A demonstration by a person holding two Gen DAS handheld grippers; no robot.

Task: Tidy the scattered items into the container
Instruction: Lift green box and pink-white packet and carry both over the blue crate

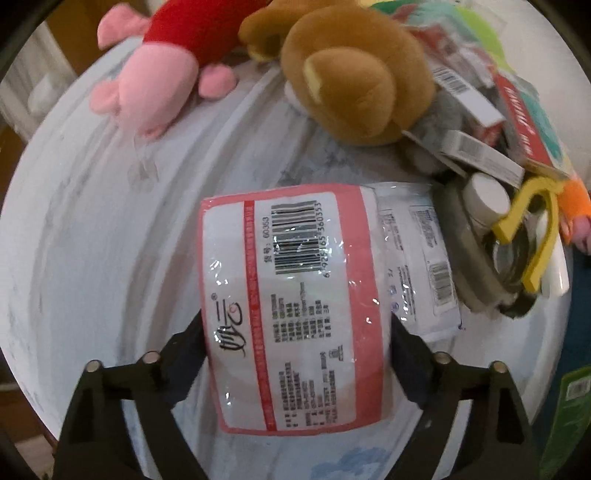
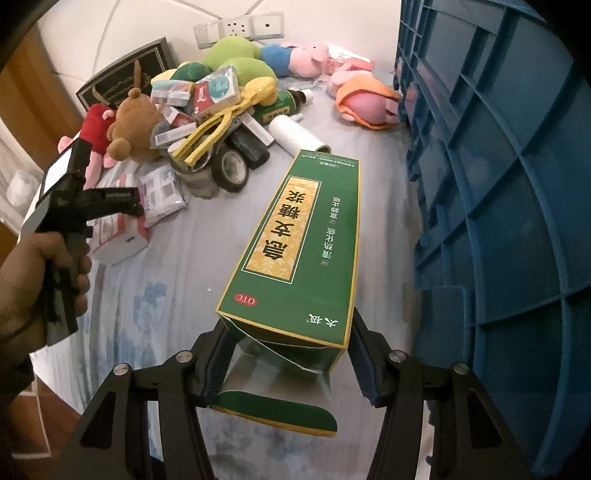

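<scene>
We log the left gripper [image 1: 295, 332] with its jaws clamped on a pink-bordered tissue pack [image 1: 291, 306], one black finger pressed to each side of the wrapper, barcode face up; whether the pack rests on the pale cloth [image 1: 92, 240] or is lifted off it we cannot tell. Just right of the pack lies a smaller white pack [image 1: 417, 258], touching it. Beyond them we see the pile: a brown bear [image 1: 351, 74] and a pink-and-red plush [image 1: 159, 74] at the far edge, small boxes [image 1: 476, 151] to the right, and a yellow clip [image 1: 535, 229] lying over a tape roll [image 1: 480, 251]. In the right wrist view the right gripper [image 2: 288, 350] has its jaws closed on the near end of a long green box [image 2: 299, 240], whose end flap hangs open below the fingers; the box points away over the cloth, toward a white roll [image 2: 295, 134] at its far end. The blue crate [image 2: 498, 184] stands along the right side, its ribbed wall close beside the green box, not touching it as far as we can tell. The same view shows the left hand [image 2: 33, 280] gripping its tool at the left edge, over the tissue packs, with the pile near the wall sockets [image 2: 240, 26] behind
</scene>
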